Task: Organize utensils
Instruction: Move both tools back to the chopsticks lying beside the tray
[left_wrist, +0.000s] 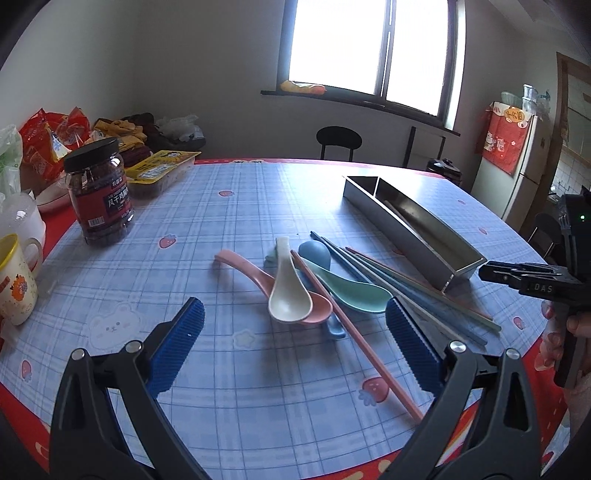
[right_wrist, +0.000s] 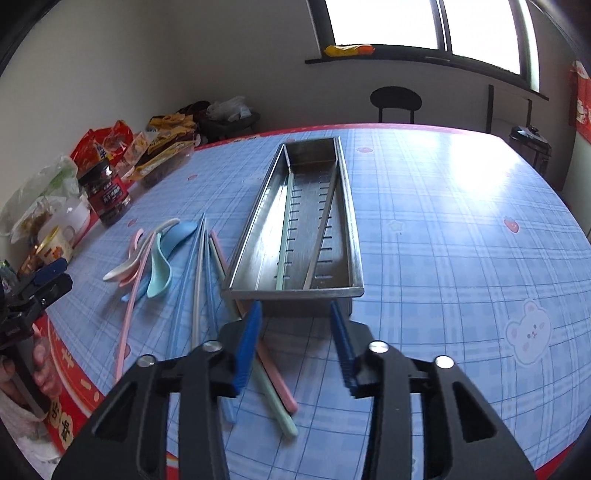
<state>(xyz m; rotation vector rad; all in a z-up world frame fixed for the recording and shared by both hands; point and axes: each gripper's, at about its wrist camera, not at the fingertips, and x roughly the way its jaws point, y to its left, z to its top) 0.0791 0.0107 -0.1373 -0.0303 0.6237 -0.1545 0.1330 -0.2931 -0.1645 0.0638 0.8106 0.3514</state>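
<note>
Both tongs over the bench, nothing held.

My left tongs (left_wrist: 295, 332) gape wide with the cream spoon (left_wrist: 288, 291) and pink spoon (left_wrist: 258, 273) just ahead between the pads, a pink chopstick (left_wrist: 354, 332) slanting across them. My right tongs (right_wrist: 295, 343) stand part open and empty, over the near ends of the loose chopsticks (right_wrist: 201, 280). Beyond sits the steel tray (right_wrist: 351, 236), two chopsticks lying inside. A jar (left_wrist: 99, 195) and mug (left_wrist: 14, 280) stand far left.
</note>
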